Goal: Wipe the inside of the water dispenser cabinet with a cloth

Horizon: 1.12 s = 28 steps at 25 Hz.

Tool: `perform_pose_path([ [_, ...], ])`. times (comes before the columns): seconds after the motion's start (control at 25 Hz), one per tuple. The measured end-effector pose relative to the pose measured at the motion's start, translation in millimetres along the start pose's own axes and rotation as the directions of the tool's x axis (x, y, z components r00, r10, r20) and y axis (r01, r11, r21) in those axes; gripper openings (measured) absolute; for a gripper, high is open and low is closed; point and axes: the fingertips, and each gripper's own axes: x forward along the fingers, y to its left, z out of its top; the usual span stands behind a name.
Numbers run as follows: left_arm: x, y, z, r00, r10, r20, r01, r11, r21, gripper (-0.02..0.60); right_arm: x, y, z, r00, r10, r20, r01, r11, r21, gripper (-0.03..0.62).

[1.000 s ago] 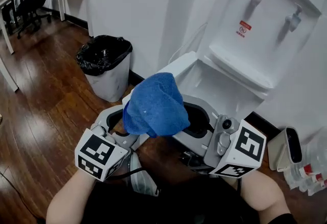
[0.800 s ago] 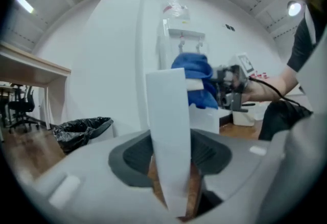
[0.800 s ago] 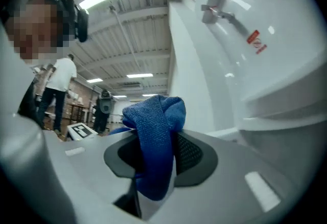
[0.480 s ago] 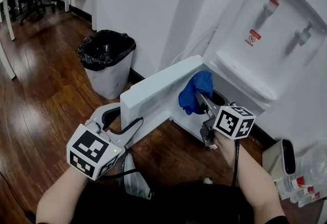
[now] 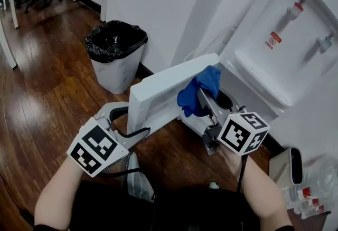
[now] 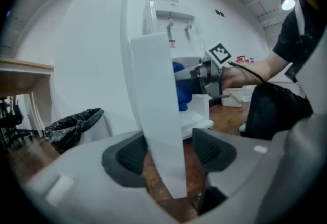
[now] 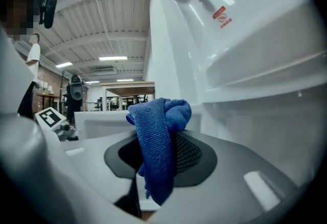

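Currently the left tool (image 6: 171,152) sits at the free edge of the open white door (image 5: 158,93) of the cabinet (image 5: 224,99), low on the water dispenser (image 5: 280,40). The door edge stands between its two pads. The jaws have just been opening. The right-hand pad is clear of the panel with a visible gap, and the left-hand pad lies close alongside it without clamping. This tool therefore grips nothing.

The right tool (image 7: 159,159) is closed on a blue cloth (image 5: 196,92). The cloth is pinched between the pads, with a bunched fold above them and a tail hanging below. In the head view this tool points toward the cabinet opening, its marker cube (image 5: 243,132) facing the camera.

Position of the cloth: at the mouth of the cabinet, just beside the inner face of the open door and below the drip tray (image 5: 264,74) of the dispenser. The right gripper view shows the white cabinet interior directly beyond the cloth. Whether the cloth touches an inner surface cannot be determined.

The door is swung outward to the left of the opening. A white bin (image 5: 113,64) lined with a black bag stands on the wooden floor (image 5: 42,82) against the wall, to the left of the dispenser and apart from the door.
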Motion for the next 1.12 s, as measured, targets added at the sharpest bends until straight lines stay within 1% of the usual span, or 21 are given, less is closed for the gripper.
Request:
perform_pose_path([
  [0.08, 1.6, 0.8, -4.2, 1.0, 0.001, -0.02, -0.001, 1.0, -0.015, 0.278, -6.3, 36.0, 5.2, 0.997, 0.078, 0.002, -0.078, 0.995, -0.068, 0.129],
  [0.2, 1.6, 4.2, -5.1, 1.0, 0.009, -0.022, -0.01, 1.0, -0.027, 0.278, -13.8, 94.8, 10.5, 0.977, 0.213, -0.009, -0.211, 0.962, -0.171, 0.129],
  [0.28, 1.5, 6.2, -7.2, 1.0, 0.018, -0.025, -0.019, 0.999, -0.026, 0.278, -15.2, 133.2, 6.1, 0.951, 0.307, -0.041, -0.308, 0.929, -0.203, 0.129],
  [0.36, 1.1, 5.7, -9.2, 1.0, 0.012, -0.026, -0.014, 0.999, -0.048, 0.278, -15.3, 161.0, -0.1, 0.922, 0.379, -0.071, -0.385, 0.895, -0.225, 0.129],
  [0.4, 0.8, 5.7, -9.8, 1.0, 0.007, -0.021, -0.008, 0.998, -0.062, 0.278, -14.5, 166.3, -2.5, 0.914, 0.398, -0.076, -0.405, 0.885, -0.23, 0.129],
  [0.44, 0.6, 6.5, -9.9, 1.0, 0.003, -0.012, -0.004, 0.997, -0.074, 0.278, -12.7, 164.7, -4.2, 0.912, 0.404, -0.076, -0.41, 0.884, -0.226, 0.129],
  [0.52, 0.5, 9.5, -9.4, 1.0, 0.002, 0.008, -0.001, 0.995, -0.096, 0.278, -5.8, 143.0, -6.8, 0.923, 0.378, -0.066, -0.383, 0.903, -0.193, 0.129],
  [0.6, 0.1, 12.8, -9.0, 1.0, 0.008, 0.022, -0.005, 0.993, -0.119, 0.278, 3.4, 102.8, -7.7, 0.952, 0.302, -0.058, -0.307, 0.939, -0.154, 0.129],
  [0.68, 0.0, 14.8, -8.2, 0.999, 0.014, 0.029, -0.01, 0.991, -0.135, 0.278, 9.7, 51.8, -6.5, 0.982, 0.183, -0.047, -0.188, 0.975, -0.121, 0.129],
  [0.76, 0.3, 14.7, -7.8, 0.999, 0.013, 0.03, -0.009, 0.991, -0.136, 0.278, 9.0, -3.5, -3.8, 0.999, 0.029, -0.027, -0.031, 0.995, -0.098, 0.129],
  [0.8, 0.7, 14.2, -8.8, 1.0, 0.009, 0.023, -0.006, 0.991, -0.135, 0.278, 6.5, -30.2, -2.6, 0.998, -0.053, -0.017, 0.052, 0.995, -0.085, 0.127],
  [0.84, 1.5, 13.7, -12.0, 1.0, 0.004, 0.004, -0.003, 0.991, -0.134, 0.278, 3.4, -53.5, -2.4, 0.992, -0.128, -0.011, 0.127, 0.989, -0.073, 0.127],
  [0.88, 2.7, 13.3, -18.1, 1.0, -0.002, -0.028, -0.002, 0.991, -0.136, 0.277, 1.0, -71.0, -4.1, 0.982, -0.186, -0.009, 0.185, 0.98, -0.068, 0.127],
  [0.92, 3.9, 13.3, -26.4, 0.998, -0.007, -0.069, -0.003, 0.99, -0.139, 0.276, 0.3, -81.2, -7.9, 0.975, -0.223, -0.013, 0.221, 0.972, -0.076, 0.127],
  [1.0, 5.8, 14.6, -40.8, 0.991, -0.014, -0.13, -0.005, 0.989, -0.15, 0.276, 5.3, -83.2, -19.0, 0.968, -0.247, -0.032, 0.243, 0.965, -0.104, 0.127],
  [1.04, 6.4, 15.3, -42.9, 0.991, -0.018, -0.132, -0.004, 0.987, -0.158, 0.274, 10.2, -77.7, -23.6, 0.97, -0.239, -0.04, 0.234, 0.966, -0.108, 0.127],
  [1.12, 7.2, 15.1, -39.6, 0.994, -0.022, -0.107, 0.004, 0.985, -0.17, 0.246, 21.5, -55.8, -27.6, 0.981, -0.189, -0.046, 0.184, 0.979, -0.092, 0.127],
])
